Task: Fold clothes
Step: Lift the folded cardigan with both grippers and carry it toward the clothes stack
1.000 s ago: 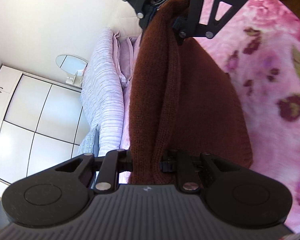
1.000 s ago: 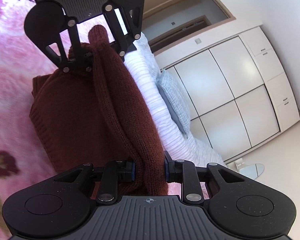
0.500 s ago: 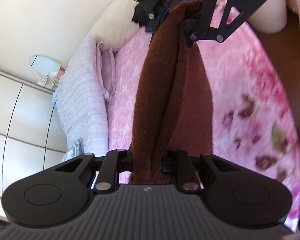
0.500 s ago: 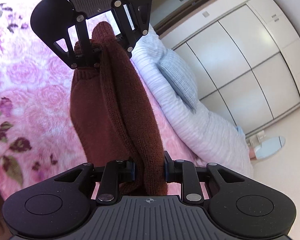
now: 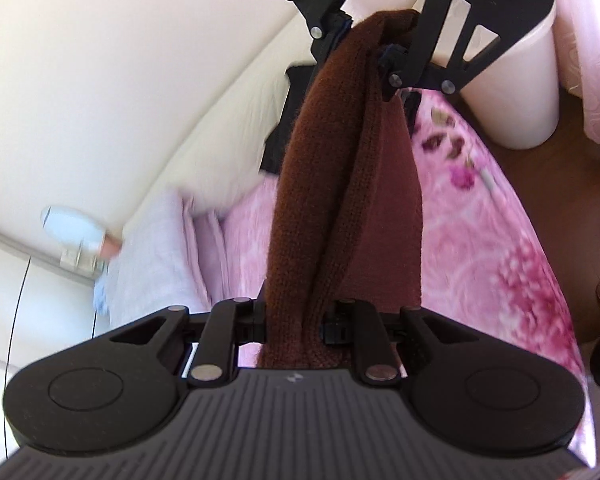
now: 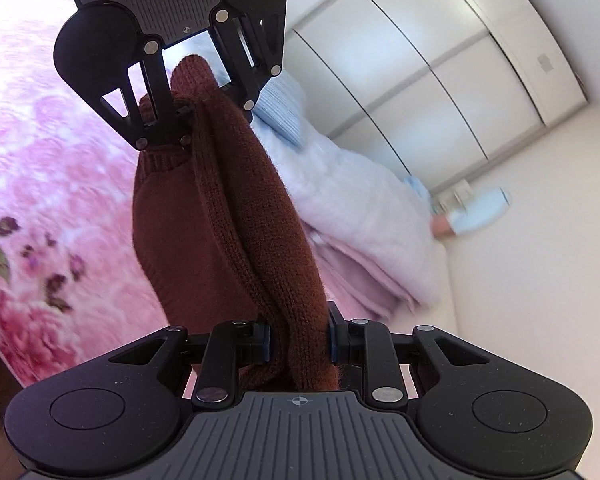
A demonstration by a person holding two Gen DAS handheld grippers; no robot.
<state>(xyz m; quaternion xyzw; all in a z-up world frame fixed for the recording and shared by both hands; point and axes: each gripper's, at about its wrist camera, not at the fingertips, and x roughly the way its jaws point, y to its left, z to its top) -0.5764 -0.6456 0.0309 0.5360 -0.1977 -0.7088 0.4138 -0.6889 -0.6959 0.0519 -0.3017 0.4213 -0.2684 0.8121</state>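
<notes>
Lifted higher than a second ago: rust-brown knitted garment [image 5: 340, 184] now hangs clear of the pink floral bedspread [image 5: 492, 248], with less of its body resting on the bed and more of the room swinging into view. Stretched as a bunched band between two grippers that face each other. Left gripper [image 5: 294, 322] clamped on one end of the knit, right gripper [image 6: 298, 342] clamped on the other end, thick folds squeezed between the fingers of each. Seen from the left wrist, right gripper [image 5: 374, 46] at the far end of the band; seen from the right wrist, left gripper [image 6: 198, 110] likewise, gripping near a ribbed hem. Held taut along the top edge, probably so that the doubled layers hang straight and line up before being laid down; whether for a further fold or for setting aside, not settled by these views.

Around it: rumpled pale lilac-white quilt [image 6: 360, 216] heaped along the far side of the bed, light blue striped pillow [image 6: 280, 120] beyond it, white panelled wardrobe doors [image 6: 440, 92] against the wall. Dark, near-black item [image 5: 280, 136] lying near the headboard end, too blurred to identify. Cream cylindrical bin [image 5: 512, 80] standing on the brown floor beside the bed. Quilt heap crowds one side of the bedspread; open floral area lies on the other side.
</notes>
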